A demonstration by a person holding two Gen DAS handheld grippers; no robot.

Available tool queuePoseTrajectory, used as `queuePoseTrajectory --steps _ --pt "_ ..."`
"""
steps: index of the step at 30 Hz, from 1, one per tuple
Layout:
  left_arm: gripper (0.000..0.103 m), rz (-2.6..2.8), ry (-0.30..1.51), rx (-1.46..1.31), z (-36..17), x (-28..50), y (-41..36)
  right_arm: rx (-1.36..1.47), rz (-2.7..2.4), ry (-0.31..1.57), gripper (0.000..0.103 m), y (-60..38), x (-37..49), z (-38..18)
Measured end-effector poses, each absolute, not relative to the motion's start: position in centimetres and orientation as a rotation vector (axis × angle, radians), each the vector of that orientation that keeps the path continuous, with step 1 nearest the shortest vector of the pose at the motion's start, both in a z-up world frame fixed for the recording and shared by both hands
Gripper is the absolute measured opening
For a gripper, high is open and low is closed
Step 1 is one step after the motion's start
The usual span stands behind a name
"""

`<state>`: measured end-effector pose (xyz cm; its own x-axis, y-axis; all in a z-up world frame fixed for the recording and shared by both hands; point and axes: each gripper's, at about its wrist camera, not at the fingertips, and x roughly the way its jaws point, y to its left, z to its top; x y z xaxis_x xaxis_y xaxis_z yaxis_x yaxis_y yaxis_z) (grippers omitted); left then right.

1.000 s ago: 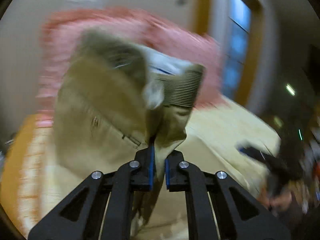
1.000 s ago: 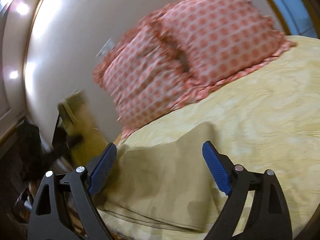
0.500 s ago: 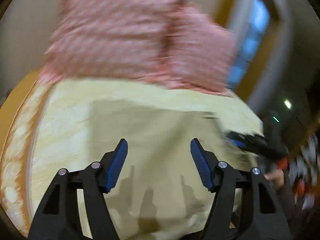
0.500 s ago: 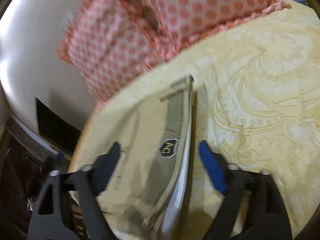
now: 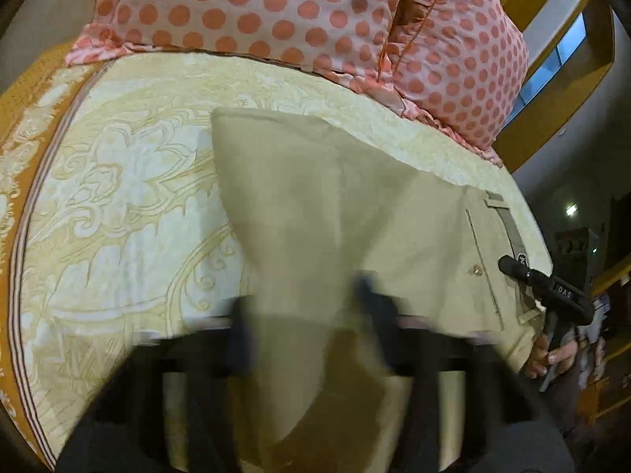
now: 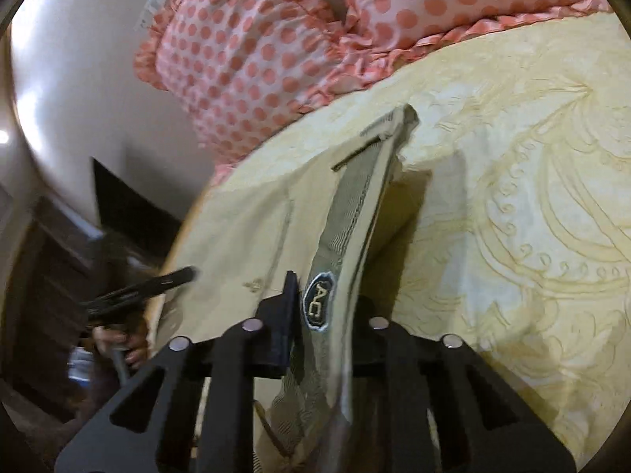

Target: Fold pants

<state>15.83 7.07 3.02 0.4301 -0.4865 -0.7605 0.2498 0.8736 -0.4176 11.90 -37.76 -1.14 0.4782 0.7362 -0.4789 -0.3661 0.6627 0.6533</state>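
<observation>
Khaki pants (image 5: 355,213) lie on the yellow patterned bedspread (image 5: 130,181), legs pointing toward the pillows, waistband at the bed's right edge. My left gripper (image 5: 303,315) is blurred by motion over the lower pants, its fingers a moderate gap apart with cloth between them. My right gripper (image 6: 323,307) is shut on the raised waistband (image 6: 351,213), next to its oval label (image 6: 318,301). It also shows at the right of the left wrist view (image 5: 512,266). The left gripper shows at the left of the right wrist view (image 6: 177,276).
Two pink polka-dot pillows (image 5: 315,12) lean at the head of the bed, also in the right wrist view (image 6: 268,39). The bed's orange border (image 5: 23,90) runs along the left. A window (image 5: 552,63) and dark furniture (image 6: 51,256) stand beyond the bed.
My left gripper let go of the raised pants, which now lie flat, and it is moving and blurred. My right gripper went from open to shut on the waistband.
</observation>
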Motion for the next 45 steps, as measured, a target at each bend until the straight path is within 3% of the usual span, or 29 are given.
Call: queuePoseTrajectory --steps 5,11,13,16,18,21,23,25,27,30,31,33,35,45 --pt "0.007 -0.473 0.935 -0.233 5.5 18.2 6.1 0.468 0.728 0.756 0.016 -37.2 14.5 2.1" --pt "0.008 -0.346 0.782 -0.099 8.4 23.7 2.2 0.443 0.572 0.654 0.015 -37.1 20.5 4.7" --pt "0.013 -0.269 0.837 -0.066 7.5 25.9 1.4 0.368 0.424 0.693 0.030 -36.8 22.4 4.2" --pt "0.022 -0.186 0.841 -0.071 8.0 25.6 2.8 0.300 0.256 0.700 0.044 -38.0 21.5 4.3" --pt "0.037 -0.176 0.770 -0.083 9.3 23.4 3.9 0.324 0.282 0.609 0.061 -39.1 19.0 5.0" --pt "0.043 -0.335 0.766 -0.195 10.5 19.7 4.0 0.322 0.453 0.600 0.063 -37.8 16.6 5.3" --pt "0.050 -0.423 0.816 -0.234 10.3 18.6 2.8 0.301 0.536 0.665 0.069 -35.9 16.2 4.2" --pt "0.051 -0.438 0.922 -0.220 8.6 19.4 0.5 0.302 0.532 0.752 0.081 -34.6 16.9 2.5" --pt "0.048 -0.393 1.003 -0.183 6.4 20.7 -0.8 0.334 0.498 0.837 0.082 -34.2 18.4 0.6" --pt "0.050 -0.290 0.955 -0.080 6.8 20.0 -1.5 0.328 0.416 0.845 0.082 -34.3 17.4 1.7" --pt "0.056 -0.289 0.938 -0.085 7.3 19.2 -1.3 0.304 0.388 0.828 0.089 -34.2 16.4 2.2" --pt "0.092 -0.269 0.875 -0.072 8.4 16.5 -0.7 0.207 0.335 0.749 0.102 -33.6 13.1 3.1" --pt "0.101 -0.205 0.802 -0.020 9.0 12.8 -0.4 0.125 0.289 0.691 0.102 -32.3 9.8 2.6" --pt "0.101 -0.076 0.840 0.013 5.4 5.4 0.1 -0.029 0.171 0.674 0.102 -28.5 4.8 -2.6"
